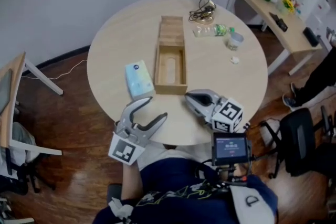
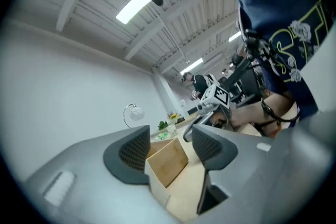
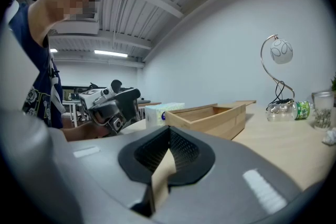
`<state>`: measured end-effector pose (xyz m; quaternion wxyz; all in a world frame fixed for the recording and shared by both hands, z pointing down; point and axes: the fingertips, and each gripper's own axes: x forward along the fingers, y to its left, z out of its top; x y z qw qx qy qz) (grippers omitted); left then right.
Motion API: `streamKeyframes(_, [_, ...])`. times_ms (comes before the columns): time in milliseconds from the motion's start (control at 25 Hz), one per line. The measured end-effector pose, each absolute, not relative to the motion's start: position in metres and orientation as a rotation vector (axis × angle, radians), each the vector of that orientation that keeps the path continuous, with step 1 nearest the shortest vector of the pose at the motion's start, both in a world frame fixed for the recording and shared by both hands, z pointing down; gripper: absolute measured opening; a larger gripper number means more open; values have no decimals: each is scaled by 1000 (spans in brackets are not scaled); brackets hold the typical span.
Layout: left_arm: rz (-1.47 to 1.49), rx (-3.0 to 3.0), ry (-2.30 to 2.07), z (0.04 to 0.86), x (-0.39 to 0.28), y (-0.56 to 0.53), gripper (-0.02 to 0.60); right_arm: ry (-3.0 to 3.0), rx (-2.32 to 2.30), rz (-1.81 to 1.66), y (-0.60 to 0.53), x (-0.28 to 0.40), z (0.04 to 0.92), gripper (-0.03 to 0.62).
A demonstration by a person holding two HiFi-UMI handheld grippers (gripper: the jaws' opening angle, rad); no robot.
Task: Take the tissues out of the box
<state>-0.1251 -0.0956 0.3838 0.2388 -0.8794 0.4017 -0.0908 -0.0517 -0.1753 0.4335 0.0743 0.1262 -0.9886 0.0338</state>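
**Tissues out beside the box, both grippers empty**

We find the tissue pack (image 1: 139,80) lying flat on the counter (image 1: 115,39), just beside the left wall of the wooden box (image 1: 170,89) and towards its near end. Whether pack and wall touch we cannot tell. The box stands open, its sliding lid (image 1: 171,29) pushed out past the far end. Its well looks bare to us, so we judge that the tissues are already out.

The left gripper (image 1: 156,107) hangs near the box's near-left corner, just on our side of the pack. Its fingers (image 2: 128,152) stand partly apart with nothing between them, and only a corner of the box shows beyond the gap. We read that stance as one of a gripper free of the pack, not one set to carry it.

The right gripper (image 1: 189,98) sits just off the box's near-right corner. Its fingers (image 3: 184,149) are pressed together on nothing. We take it to be parked there, close to the box yet clear of the pack's side.
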Motion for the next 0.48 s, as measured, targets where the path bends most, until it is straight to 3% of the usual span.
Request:
streamKeyframes(80, [-82, -2502, 1176, 379, -147, -96, 164, -2968, 381, 105, -176, -53, 434, -3])
streamKeyframes(120, [60, -2568, 1242, 377, -158, -97, 31, -2966, 383, 110, -176, -54, 433, -3])
streamKeyframes(160, [186, -2622, 1288, 376, -168, -99, 2, -2962, 382, 114, -176, -55, 433, -3])
streamKeyframes(480, [222, -2677, 1232, 379, -167, -96, 2, -2953, 383, 105, -180, -57, 435, -3])
